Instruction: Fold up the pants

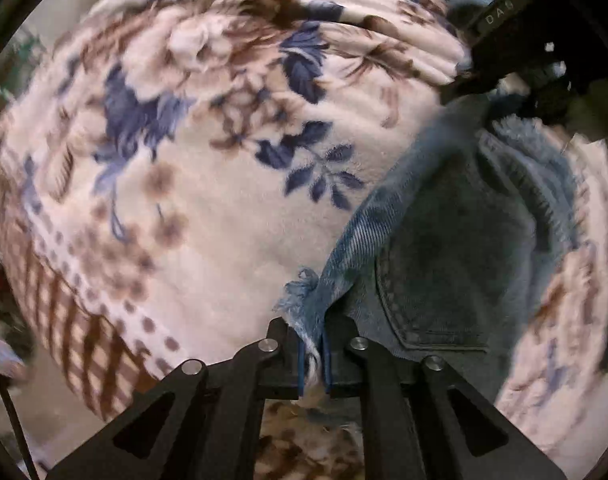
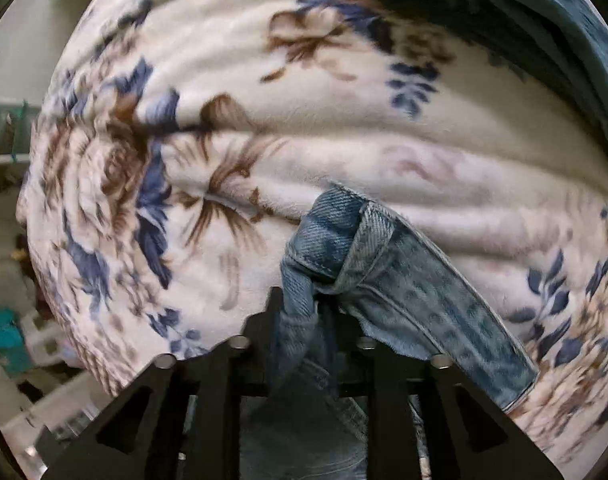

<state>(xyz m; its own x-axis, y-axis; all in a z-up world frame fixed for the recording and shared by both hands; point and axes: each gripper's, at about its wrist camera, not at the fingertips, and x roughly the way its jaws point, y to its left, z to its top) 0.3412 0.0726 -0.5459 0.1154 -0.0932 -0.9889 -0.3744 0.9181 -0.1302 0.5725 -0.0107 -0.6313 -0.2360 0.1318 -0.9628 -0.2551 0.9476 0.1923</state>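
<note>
The left gripper [image 1: 313, 354] was clamped on a frayed hem of the denim pants [image 1: 456, 240]; the right gripper [image 2: 318, 320] pinched a bunched seam edge; the garment hung between them over the floral blanket [image 1: 208, 216], toward its right side. Both corners probably needed carrying level and taut; uneven height would likely skew the fold.

Readable text: the pale letters "DA", followed by a further character cut off by blur and shadow.
Carrier: a black gripper body [image 1: 504, 20] at the upper right of the left wrist view.
Right wrist view: no lettering can be read.
Denim: no legible tag or brand.
</note>
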